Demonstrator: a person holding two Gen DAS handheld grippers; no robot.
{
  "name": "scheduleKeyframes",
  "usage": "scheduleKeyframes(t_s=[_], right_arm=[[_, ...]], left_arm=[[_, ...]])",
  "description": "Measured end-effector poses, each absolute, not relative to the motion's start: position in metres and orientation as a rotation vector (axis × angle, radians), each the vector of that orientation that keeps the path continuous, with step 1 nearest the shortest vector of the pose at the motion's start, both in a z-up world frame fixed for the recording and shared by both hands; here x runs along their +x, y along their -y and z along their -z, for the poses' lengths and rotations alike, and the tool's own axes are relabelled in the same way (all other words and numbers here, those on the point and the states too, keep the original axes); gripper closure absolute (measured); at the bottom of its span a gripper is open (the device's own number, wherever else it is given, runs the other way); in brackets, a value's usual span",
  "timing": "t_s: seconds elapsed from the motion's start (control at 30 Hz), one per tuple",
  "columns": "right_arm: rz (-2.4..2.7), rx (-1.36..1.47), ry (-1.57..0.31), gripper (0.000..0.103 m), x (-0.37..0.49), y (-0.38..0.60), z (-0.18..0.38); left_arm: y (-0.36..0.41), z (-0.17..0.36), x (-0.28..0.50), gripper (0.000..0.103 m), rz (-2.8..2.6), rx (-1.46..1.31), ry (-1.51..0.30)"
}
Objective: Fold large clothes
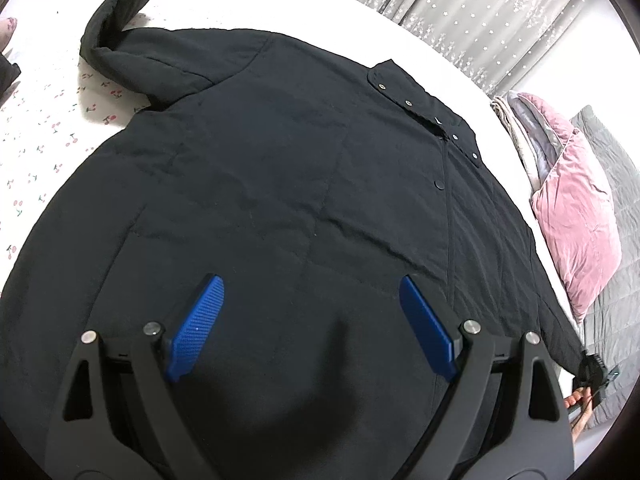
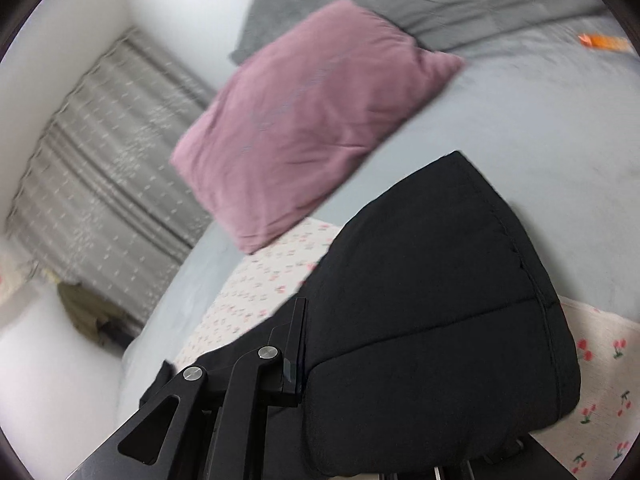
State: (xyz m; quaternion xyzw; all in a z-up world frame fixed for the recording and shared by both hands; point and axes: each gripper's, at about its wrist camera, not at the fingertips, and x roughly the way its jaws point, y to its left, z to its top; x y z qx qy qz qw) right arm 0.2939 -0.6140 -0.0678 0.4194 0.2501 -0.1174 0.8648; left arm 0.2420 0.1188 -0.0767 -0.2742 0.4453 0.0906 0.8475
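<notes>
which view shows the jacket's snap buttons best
The left wrist view: the black jacket lies spread out, with its snap buttons along the placket. The right wrist view shows only a lifted black sleeve end, no snaps.

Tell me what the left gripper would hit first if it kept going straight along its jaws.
Most likely the black coat spread on the bed. The left gripper points down at its lower front with open jaws and nothing between them. How far above the fabric it hangs is unclear.
</notes>
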Motion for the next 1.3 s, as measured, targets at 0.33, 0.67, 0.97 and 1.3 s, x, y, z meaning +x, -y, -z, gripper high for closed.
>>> scheduleKeyframes(t_s=[0.33,0.67,0.97,1.3], right_arm=[[0.337,0.821,-0.569,0.092,0.341,0.589,0.02],[-0.263,0.221,-0.395,0.092,0.36,0.312,-0.105],[-0.483,-0.372,-0.842,0.085,0.368,0.066,0.055],[-0.518,-0.519,-0.913,0.061,0.343,0.053,0.07]], left_arm=[[-0.137,0.078,0.241,0.013,-0.212,-0.635,-0.936],[-0.154,0.074,0.236,0.013,-0.257,-0.652,-0.909],[-0.177,0.079,0.23,0.013,-0.288,-0.712,-0.896],[-0.182,0.079,0.229,0.013,-0.27,-0.727,-0.894]])
